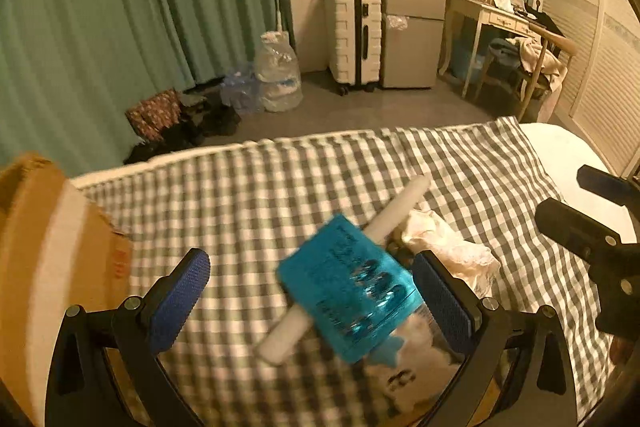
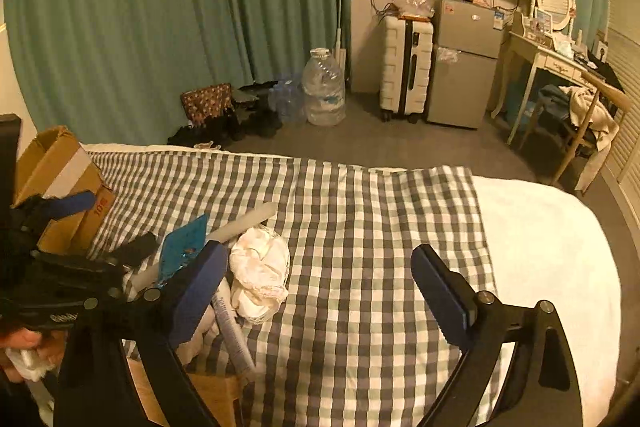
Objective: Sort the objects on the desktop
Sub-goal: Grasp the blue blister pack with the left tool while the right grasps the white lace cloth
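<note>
A blue blister pack (image 1: 348,291) lies tilted across a long white tube (image 1: 400,203) on the checked cloth (image 1: 248,195). My left gripper (image 1: 312,295) hangs over them, open, its blue pads (image 1: 182,291) wide on either side and not touching the pack. A crumpled white cloth (image 1: 448,251) sits just beyond the right pad. In the right wrist view my right gripper (image 2: 320,291) is open over bare checked cloth (image 2: 360,227). The white cloth (image 2: 260,275), blue pack (image 2: 184,243) and a second tube (image 2: 234,335) lie beside its left finger. The left gripper (image 2: 106,227) shows at the left edge.
An open cardboard box (image 1: 52,259) (image 2: 60,179) stands at the cloth's left end. The right gripper (image 1: 580,203) reaches in from the right edge. A hand (image 2: 20,343) shows at lower left. A white surface (image 2: 540,247) extends right of the cloth. Beyond are floor, curtains and a suitcase (image 2: 404,67).
</note>
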{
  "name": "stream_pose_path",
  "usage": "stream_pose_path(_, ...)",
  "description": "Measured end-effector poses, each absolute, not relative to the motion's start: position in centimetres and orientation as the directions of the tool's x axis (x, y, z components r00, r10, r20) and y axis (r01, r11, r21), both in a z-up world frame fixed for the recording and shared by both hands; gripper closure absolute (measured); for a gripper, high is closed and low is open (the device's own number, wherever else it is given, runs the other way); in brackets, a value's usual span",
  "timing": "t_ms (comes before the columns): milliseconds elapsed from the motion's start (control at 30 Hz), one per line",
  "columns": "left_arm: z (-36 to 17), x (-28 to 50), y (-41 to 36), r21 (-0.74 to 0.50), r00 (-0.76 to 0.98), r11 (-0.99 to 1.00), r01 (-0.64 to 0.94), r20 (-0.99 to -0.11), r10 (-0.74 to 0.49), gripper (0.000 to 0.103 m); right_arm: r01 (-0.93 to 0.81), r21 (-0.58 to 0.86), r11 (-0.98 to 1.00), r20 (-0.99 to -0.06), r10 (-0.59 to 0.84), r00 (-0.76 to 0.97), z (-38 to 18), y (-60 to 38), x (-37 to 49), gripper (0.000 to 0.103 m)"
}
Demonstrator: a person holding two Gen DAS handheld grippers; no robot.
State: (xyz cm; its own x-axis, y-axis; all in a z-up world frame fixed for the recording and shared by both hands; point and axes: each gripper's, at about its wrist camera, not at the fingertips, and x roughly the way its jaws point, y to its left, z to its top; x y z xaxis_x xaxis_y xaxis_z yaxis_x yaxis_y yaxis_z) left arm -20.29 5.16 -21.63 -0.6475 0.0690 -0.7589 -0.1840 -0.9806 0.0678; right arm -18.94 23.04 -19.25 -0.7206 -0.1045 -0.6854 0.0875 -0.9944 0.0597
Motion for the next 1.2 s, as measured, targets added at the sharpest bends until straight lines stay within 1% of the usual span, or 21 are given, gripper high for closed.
stream_pose_path(67, -22.8, -20.8, 5.6, 0.07, -0.629, -0.979, -0.194, -0.775, 0.069, 0.0, 0.096, 0.078, -0.992, -0.69, -0.123, -0.713, -19.8, 23.2, -19.4, 0.011)
stream_pose_path(167, -24.4, -21.4, 5.6, 0.107, -0.604, -0.977, -0.187, -0.797, 0.029, 0.0, 0.103, 0.089, -0.991, -0.701, -0.135, -0.701, -20.8, 23.3, -20.0, 0.014)
stream_pose_path(300, -25.6, -21.2, 3.6, 0.065, -0.587, -0.984, -0.167, -0.808, 0.046, 0.0, 0.124, 0.092, -0.988, -0.722, -0.152, -0.675, -22.4, 22.6, -20.6, 0.018)
stream_pose_path(533, -26.3, -21.1, 0.8, 0.021, -0.575, -0.99, -0.142, -0.815, 0.065, 0.0, 0.21, 0.056, -0.976, -0.762, -0.178, -0.623, -24.4, 19.1, -20.8, 0.032)
stream_pose_path(600, -26.2, -21.0, 1.0, -0.001, -0.571, -0.988, -0.157, -0.815, 0.092, 0.0, 0.225, 0.036, -0.974, -0.768, -0.171, -0.617, -24.6, 18.5, -20.9, 0.037)
stream_pose_path(667, -26.2, -21.0, 1.5, -0.017, -0.575, -0.984, -0.175, -0.81, 0.116, 0.0, 0.234, 0.008, -0.972, -0.779, -0.153, -0.608, -24.8, 17.9, -20.8, 0.053)
stream_pose_path(700, -26.2, -21.2, 1.6, -0.023, -0.572, -0.983, -0.181, -0.811, 0.124, 0.0, 0.237, 0.003, -0.971, -0.783, -0.15, -0.603, -24.9, 17.8, -20.7, 0.057)
stream_pose_path(767, -26.7, -21.7, 2.1, -0.025, -0.564, -0.982, -0.187, -0.816, 0.128, 0.0, 0.245, 0.006, -0.97, -0.793, -0.154, -0.59, -25.2, 17.7, -20.7, 0.068)
stream_pose_path(800, -26.8, -21.9, 2.1, -0.034, -0.56, -0.982, -0.187, -0.818, 0.135, 0.0, 0.247, 0.007, -0.969, -0.794, -0.156, -0.587, -25.2, 17.7, -20.6, 0.07)
stream_pose_path(833, -26.8, -22.0, 2.0, -0.053, -0.561, -0.981, -0.185, -0.814, 0.15, 0.006, 0.248, 0.01, -0.969, -0.794, -0.158, -0.587, -25.2, 17.7, -20.5, 0.075)
stream_pose_path(867, -26.8, -22.1, 1.9, -0.073, -0.564, -0.981, -0.177, -0.809, 0.162, 0.013, 0.248, 0.015, -0.969, -0.794, -0.162, -0.586, -25.2, 17.8, -20.5, 0.081)
stream_pose_path(900, -26.7, -22.2, 1.7, -0.092, -0.562, -0.981, -0.173, -0.809, 0.175, 0.031, 0.249, 0.019, -0.968, -0.794, -0.166, -0.585, -25.2, 17.9, -20.5, 0.085)
stream_pose_path(933, -26.8, -22.2, 1.5, -0.108, -0.555, -0.978, -0.181, -0.809, 0.192, 0.048, 0.248, 0.023, -0.968, -0.795, -0.169, -0.582, -25.1, 18.0, -20.6, 0.092)
stream_pose_path(967, -26.7, -22.1, 1.4, -0.114, -0.557, -0.975, -0.193, -0.805, 0.205, 0.059, 0.248, 0.026, -0.968, -0.796, -0.17, -0.581, -25.2, 18.1, -20.7, 0.097)
stream_pose_path(1000, -26.4, -21.9, 1.4, -0.109, -0.568, -0.973, -0.203, -0.796, 0.208, 0.067, 0.248, 0.031, -0.968, -0.798, -0.174, -0.577, -25.3, 18.2, -20.8, 0.097)
stream_pose_path(1100, -25.4, -21.3, 1.2, -0.113, -0.599, -0.966, -0.231, -0.766, 0.233, 0.079, 0.253, 0.048, -0.966, -0.799, -0.189, -0.571, -25.5, 18.4, -20.7, 0.098)
stream_pose_path(1167, -24.9, -21.3, 1.2, -0.11, -0.61, -0.965, -0.236, -0.756, 0.235, 0.084, 0.25, 0.055, -0.967, -0.796, -0.193, -0.574, -25.4, 18.4, -20.7, 0.098)
stream_pose_path(1200, -24.7, -21.3, 1.3, -0.108, -0.614, -0.965, -0.241, -0.752, 0.237, 0.088, 0.25, 0.059, -0.967, -0.795, -0.197, -0.574, -25.4, 18.4, -20.6, 0.099)
